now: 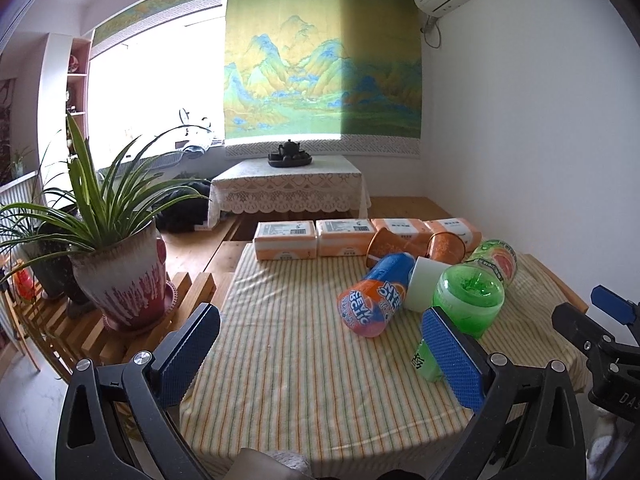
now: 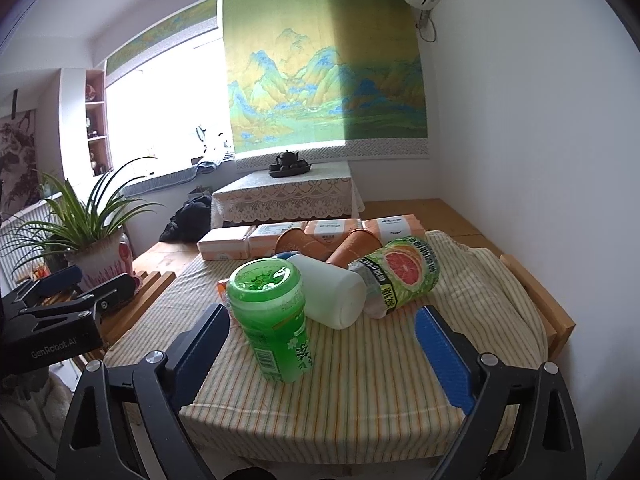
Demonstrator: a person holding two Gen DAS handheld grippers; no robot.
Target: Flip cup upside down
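Observation:
A green plastic cup (image 2: pixel 272 320) stands on the striped cloth with its base up; it also shows in the left wrist view (image 1: pixel 468 300). A white cup (image 2: pixel 332 292) lies on its side behind it, also seen in the left wrist view (image 1: pixel 424 284). Two orange paper cups (image 2: pixel 352 248) lie on their sides further back. My right gripper (image 2: pixel 322 344) is open and empty, just short of the green cup. My left gripper (image 1: pixel 320 352) is open and empty, to the left of the green cup.
An orange-and-blue bottle (image 1: pixel 376 296) and a grapefruit-label bottle (image 2: pixel 400 272) lie on the cloth. Tissue packs (image 1: pixel 344 236) line the far edge. A potted plant (image 1: pixel 120 276) stands on a slatted bench to the left. A white wall is close on the right.

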